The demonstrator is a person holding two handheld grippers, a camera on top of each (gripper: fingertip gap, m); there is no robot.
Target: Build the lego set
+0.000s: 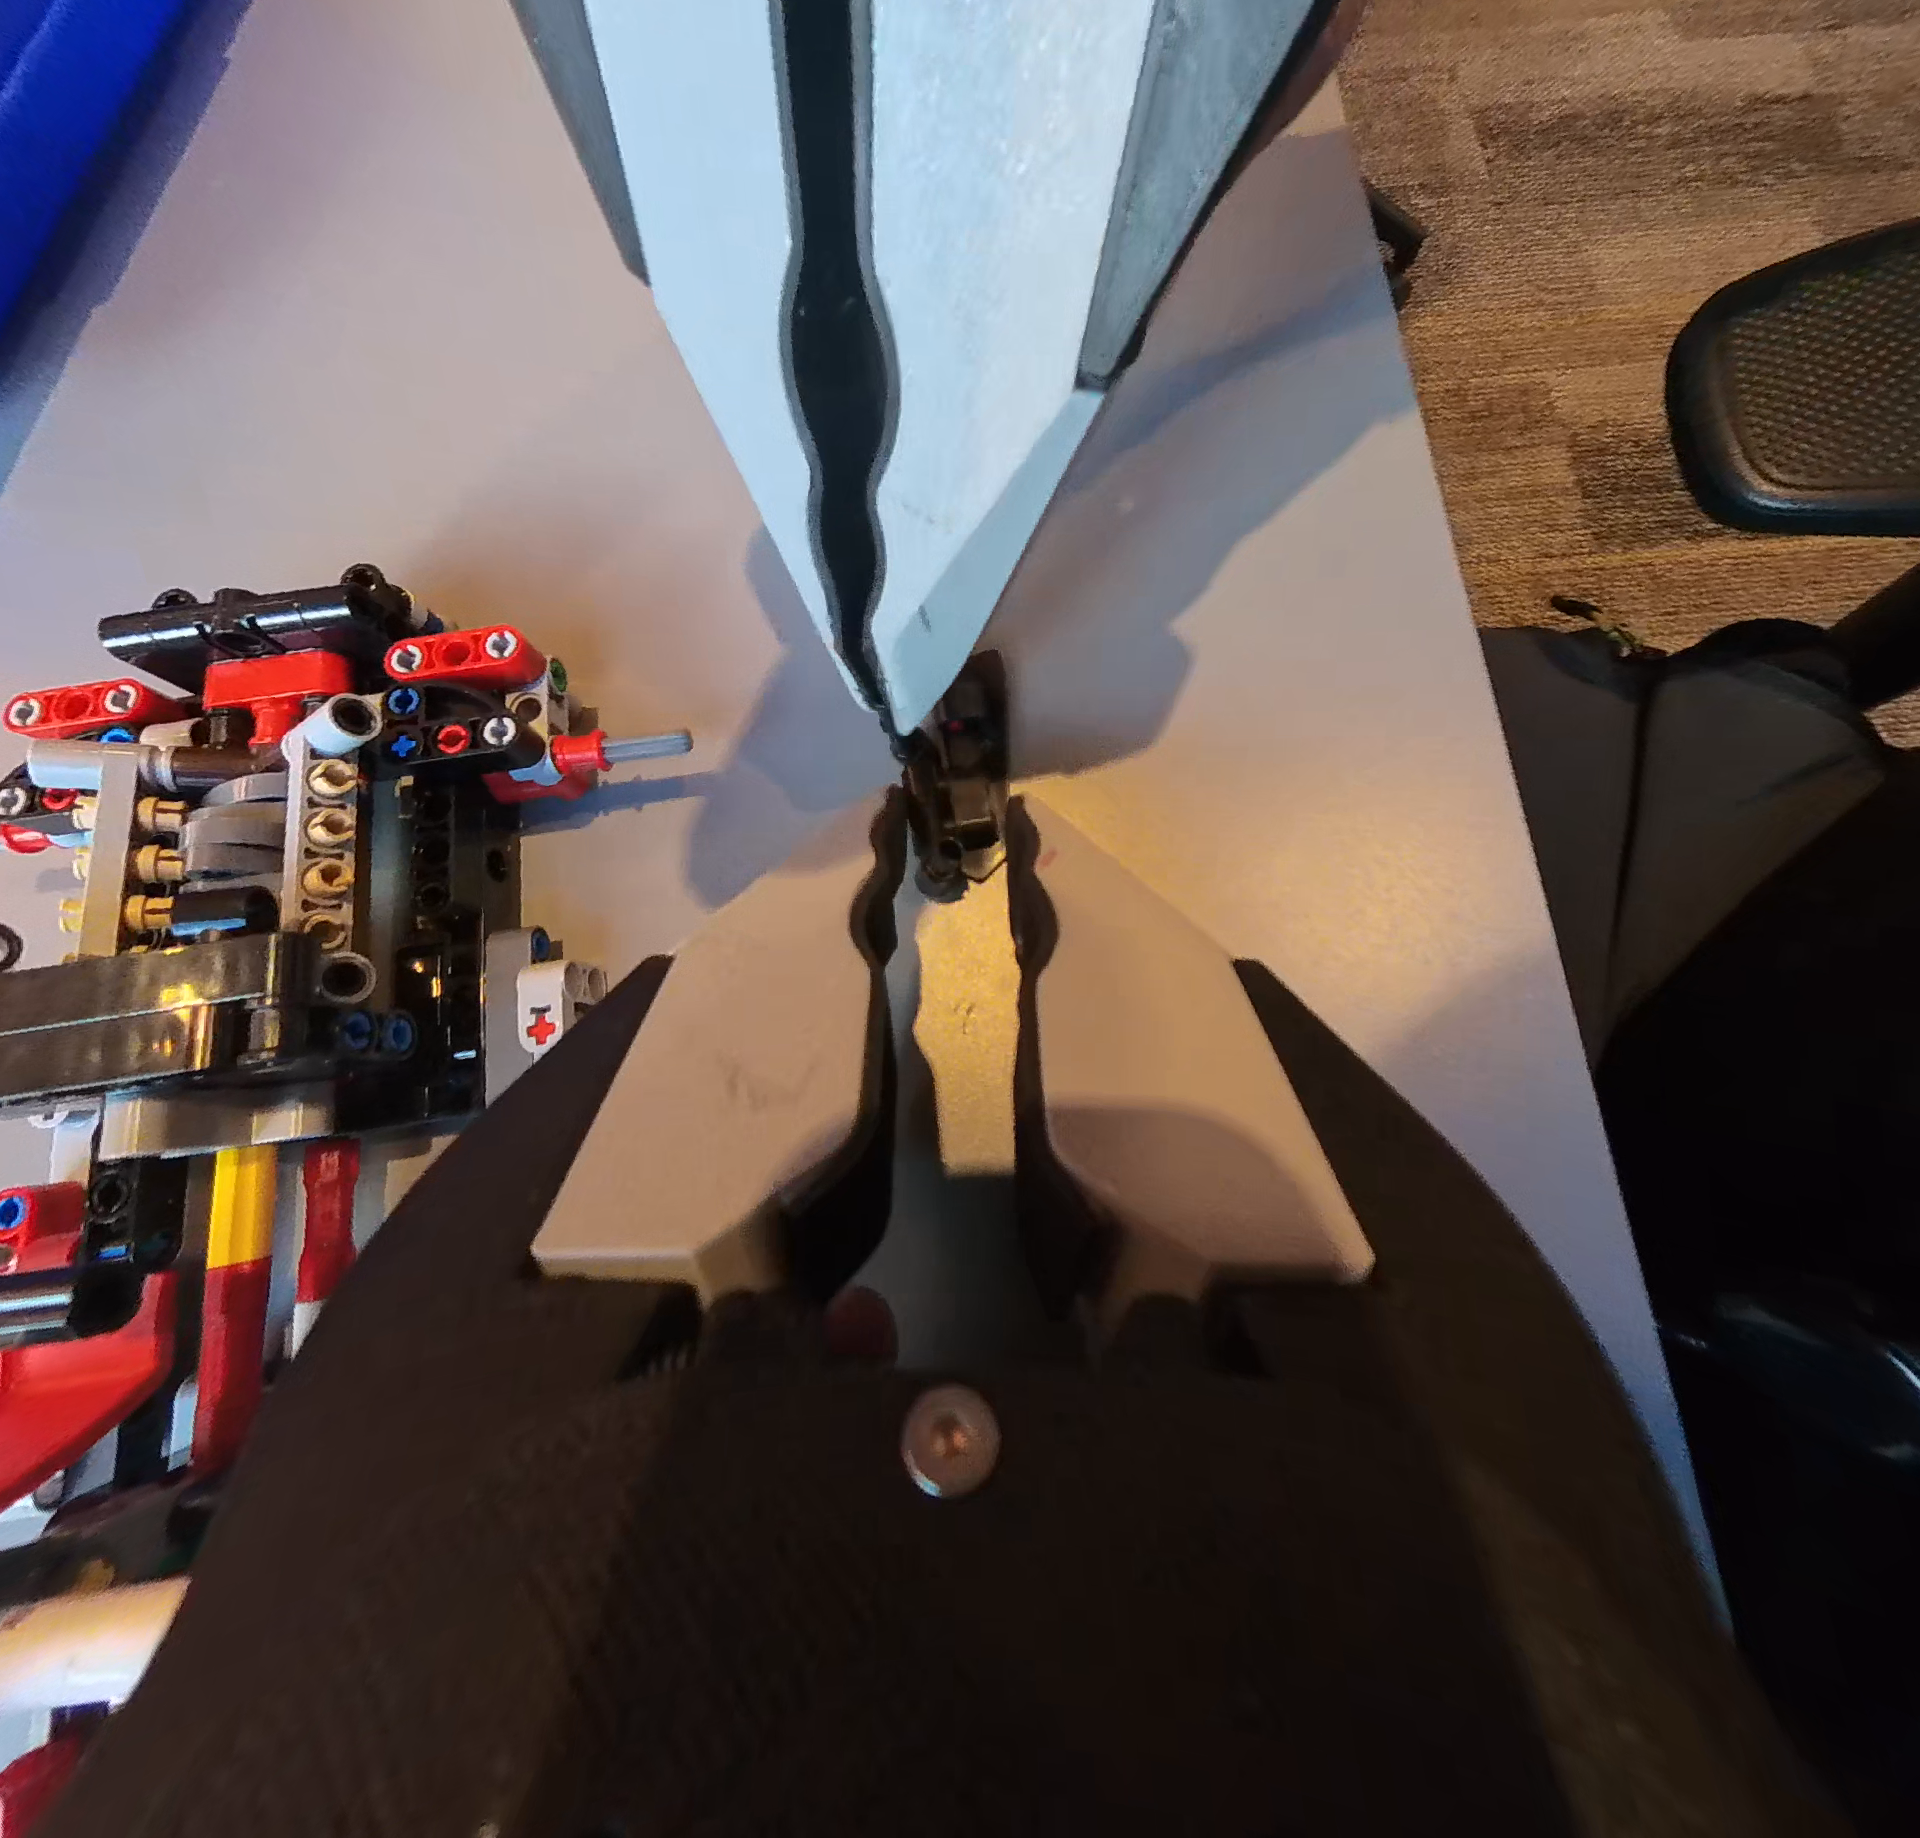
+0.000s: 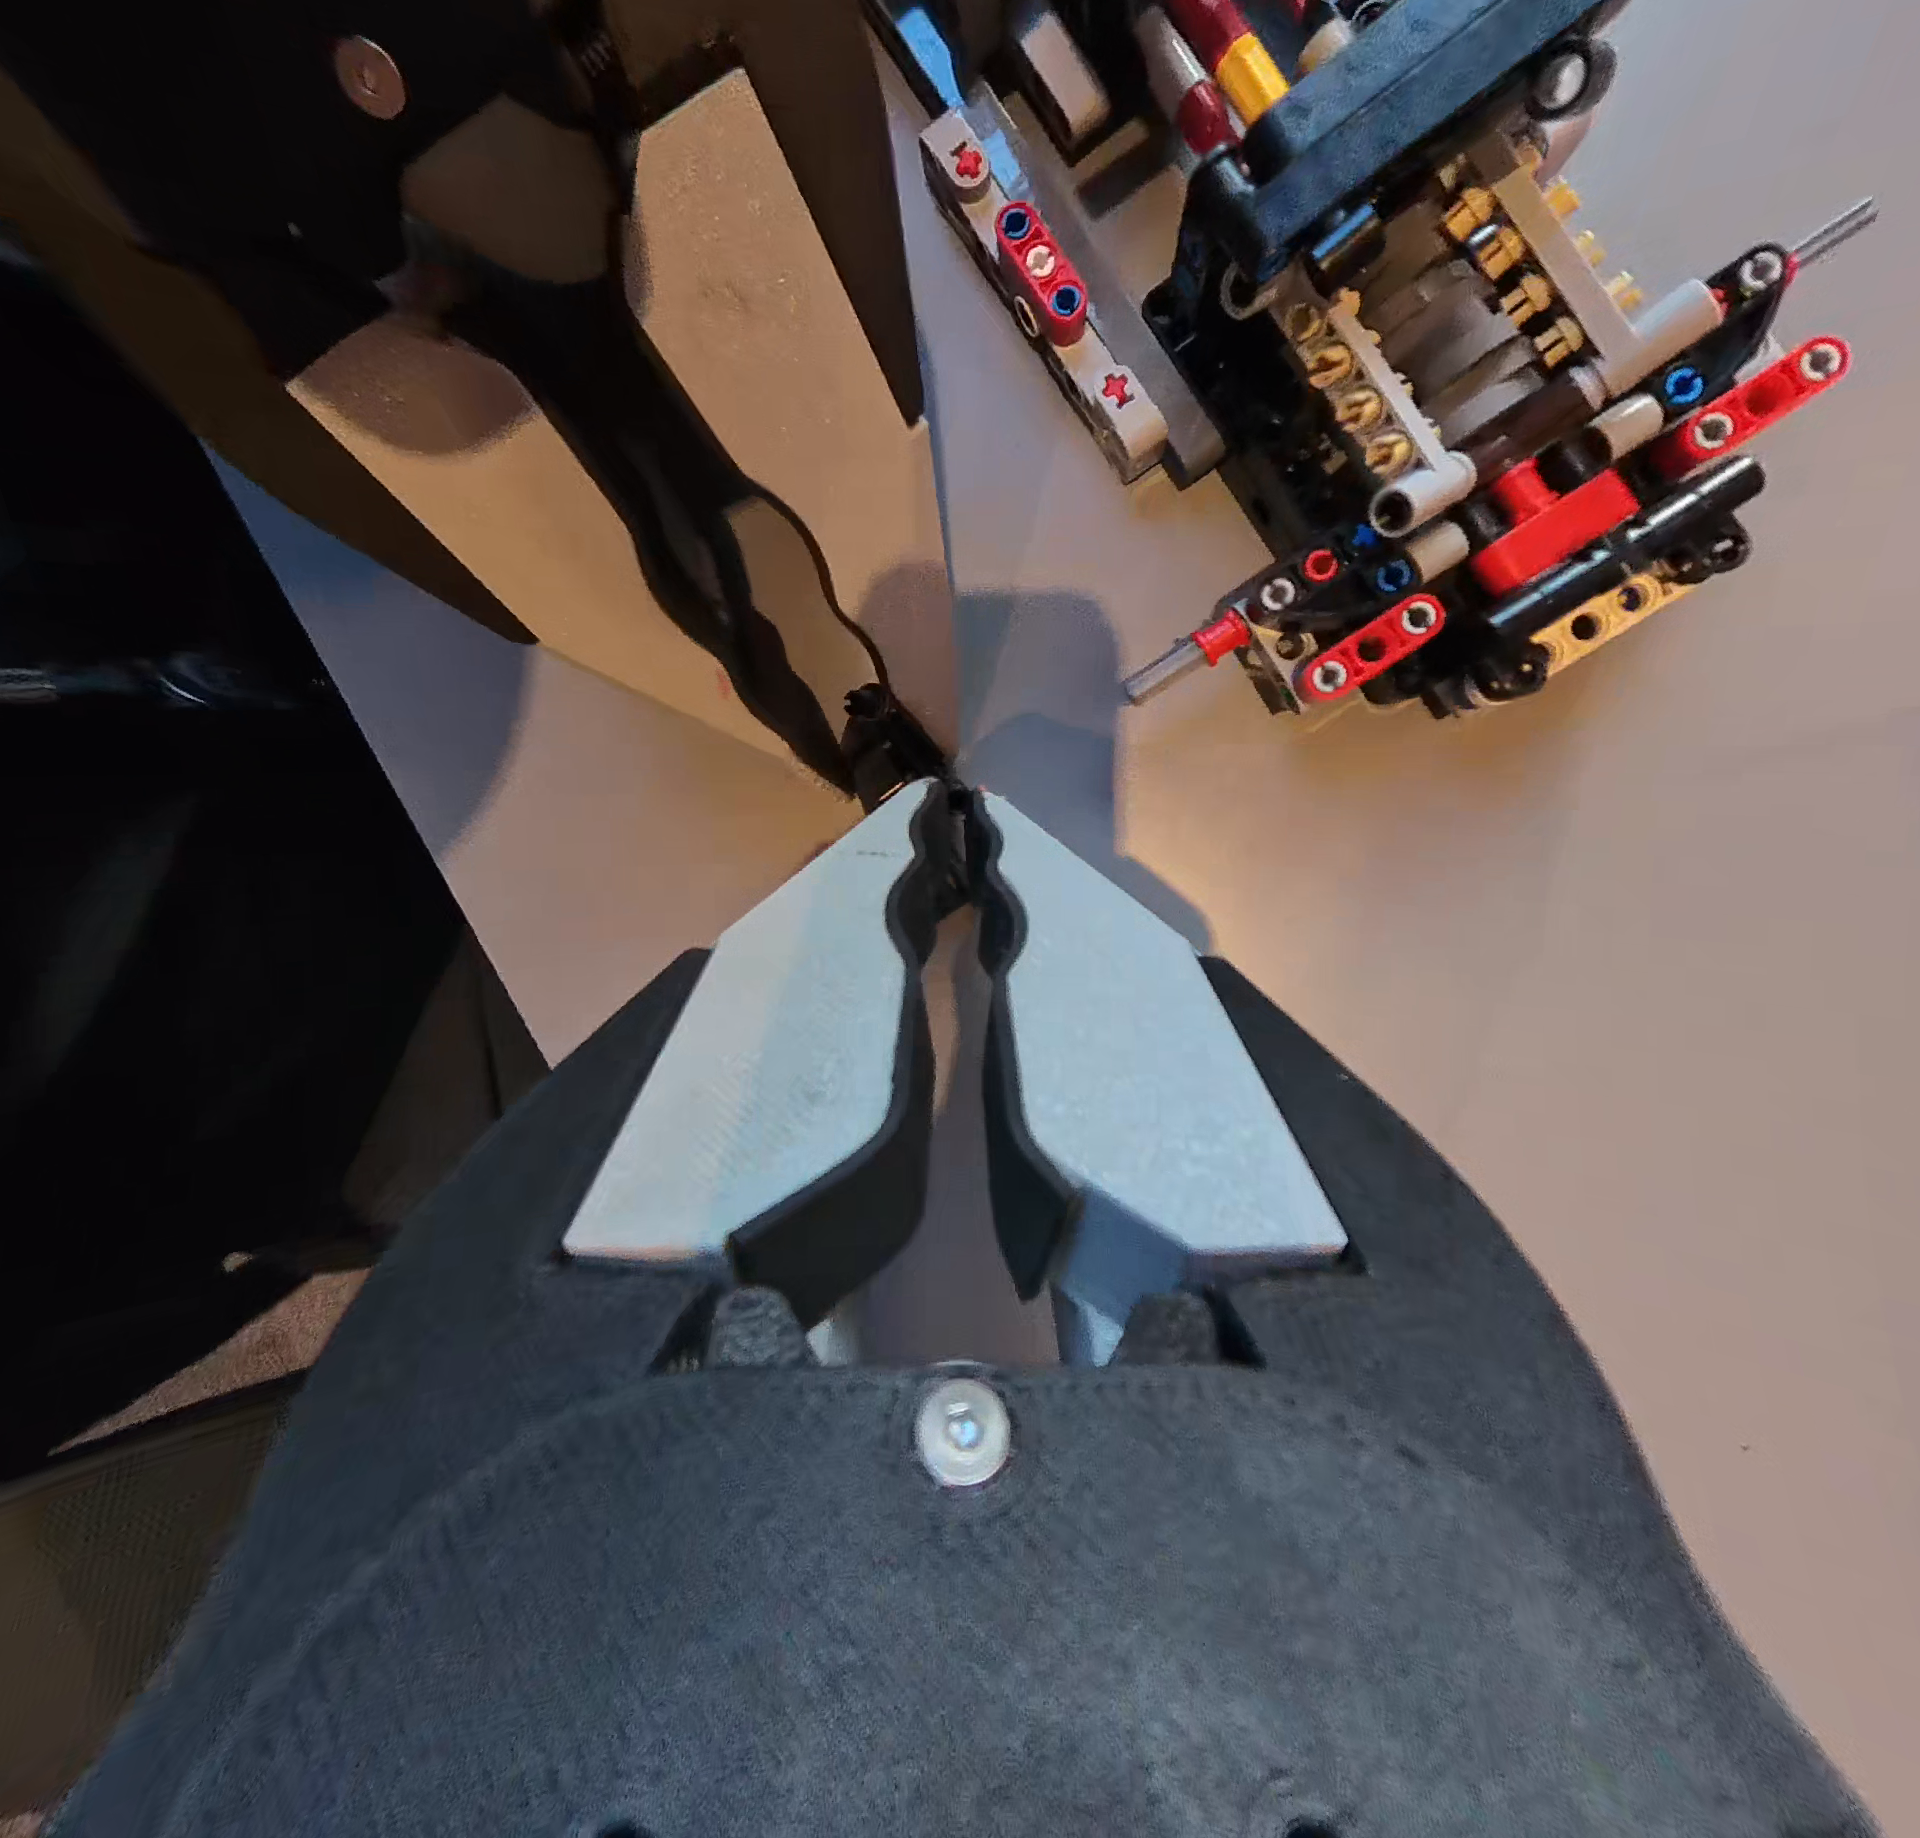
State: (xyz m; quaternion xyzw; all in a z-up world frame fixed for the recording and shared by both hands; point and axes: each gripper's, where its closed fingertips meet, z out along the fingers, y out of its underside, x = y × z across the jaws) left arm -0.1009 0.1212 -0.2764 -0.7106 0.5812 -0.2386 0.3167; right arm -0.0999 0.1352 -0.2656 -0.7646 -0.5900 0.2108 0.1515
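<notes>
the white table carries the half-built lego model – a dense block of black, red and grey beams with tan pins and a grey axle poking out, likely rigid but apt to shed parts if pried; best held by its black frame. beside it, above the table's edge, the left gripper and right gripper meet tip to tip on a small black piece – light, hard, probably slippery. each gripper's fingers sit narrow, pinching it at opposite ends.
</notes>
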